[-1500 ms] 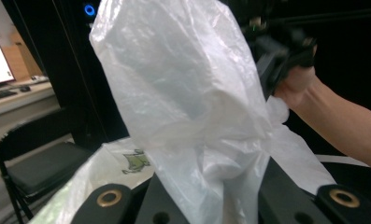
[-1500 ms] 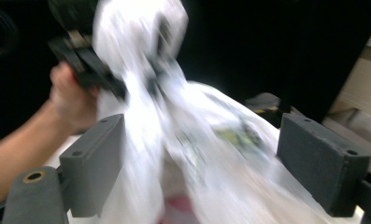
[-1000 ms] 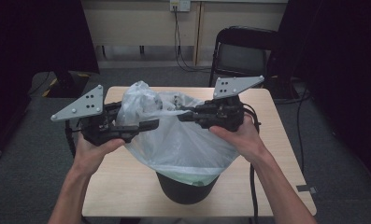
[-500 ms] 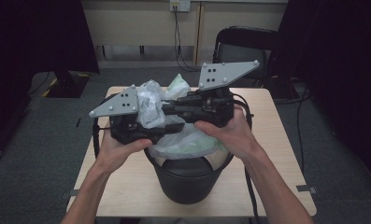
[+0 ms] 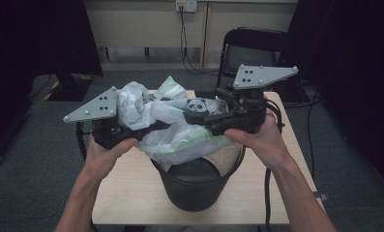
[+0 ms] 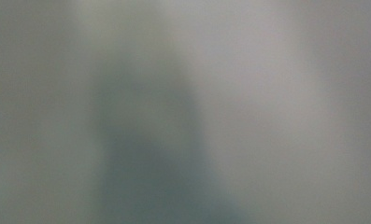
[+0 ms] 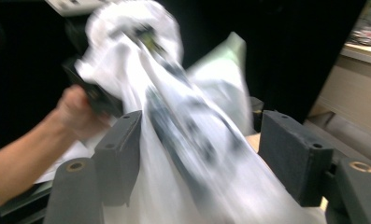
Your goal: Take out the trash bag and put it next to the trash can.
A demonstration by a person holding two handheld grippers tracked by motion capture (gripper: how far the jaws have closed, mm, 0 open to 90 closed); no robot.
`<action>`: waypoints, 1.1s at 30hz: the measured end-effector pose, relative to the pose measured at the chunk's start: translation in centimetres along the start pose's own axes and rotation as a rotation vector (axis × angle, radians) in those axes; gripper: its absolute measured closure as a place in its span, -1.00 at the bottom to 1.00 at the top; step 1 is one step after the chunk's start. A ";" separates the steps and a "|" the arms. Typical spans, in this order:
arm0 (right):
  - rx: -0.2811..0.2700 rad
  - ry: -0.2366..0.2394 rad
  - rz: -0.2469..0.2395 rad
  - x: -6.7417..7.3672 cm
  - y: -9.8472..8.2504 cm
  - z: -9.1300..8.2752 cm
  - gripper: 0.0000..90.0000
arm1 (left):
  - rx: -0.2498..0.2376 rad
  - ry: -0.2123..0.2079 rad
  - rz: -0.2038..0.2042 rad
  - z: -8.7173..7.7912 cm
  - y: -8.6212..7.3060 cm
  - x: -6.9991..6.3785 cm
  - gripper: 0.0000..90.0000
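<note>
Since the earlier high view both hands have drawn toward frame centre and the thin white plastic bag with green and black print (image 5: pixel 175 128) is bunched up above the round black plastic bin (image 5: pixel 197 186) instead of spread wide. High view: bag sits centre frame, its lower part still in the bin mouth on the light wooden table (image 5: pixel 126 193); left gripper (image 5: pixel 153 128) at centre left has just been closing and is clamped on a twisted bag tail; right gripper (image 5: pixel 192 116) at centre right has just been opening. Left gripper view: a grey blur of film against the lens, jaws not readable. Right gripper view: right gripper (image 7: pixel 199 156) jaws stand wide apart at the lower frame, bag film running between them, pads not pressing it. Handling judgement: very light, limp, slippery, tears easily; best taken at the gathered neck or twisted tails, not loose sheet
</note>
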State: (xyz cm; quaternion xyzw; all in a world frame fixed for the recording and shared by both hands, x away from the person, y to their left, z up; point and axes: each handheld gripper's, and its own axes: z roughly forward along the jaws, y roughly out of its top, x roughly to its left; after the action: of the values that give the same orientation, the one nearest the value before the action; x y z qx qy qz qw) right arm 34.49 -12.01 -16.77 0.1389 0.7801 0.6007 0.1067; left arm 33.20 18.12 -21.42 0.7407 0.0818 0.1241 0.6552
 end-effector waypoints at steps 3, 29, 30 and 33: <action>0.002 0.012 -0.011 -0.5 -0.8 -0.4 -0.42 | 0.000 0.015 -0.004 -0.3 0.2 0.1 0.91; -0.025 0.122 -0.126 2.3 1.5 3.2 0.97 | 0.159 0.057 0.072 4.9 0.6 -1.8 0.04; -0.030 0.123 -0.110 2.2 1.3 3.2 0.95 | 0.168 0.062 0.086 4.8 0.5 -1.8 0.22; -0.040 0.137 -0.068 1.6 0.8 3.2 0.47 | 0.150 0.061 0.096 4.7 0.1 -1.7 0.72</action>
State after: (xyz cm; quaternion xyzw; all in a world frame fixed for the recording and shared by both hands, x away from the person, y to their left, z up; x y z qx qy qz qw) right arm 34.10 -8.36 -16.76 0.0689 0.7775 0.6205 0.0761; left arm 32.91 13.16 -21.96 0.7867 0.0752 0.1713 0.5883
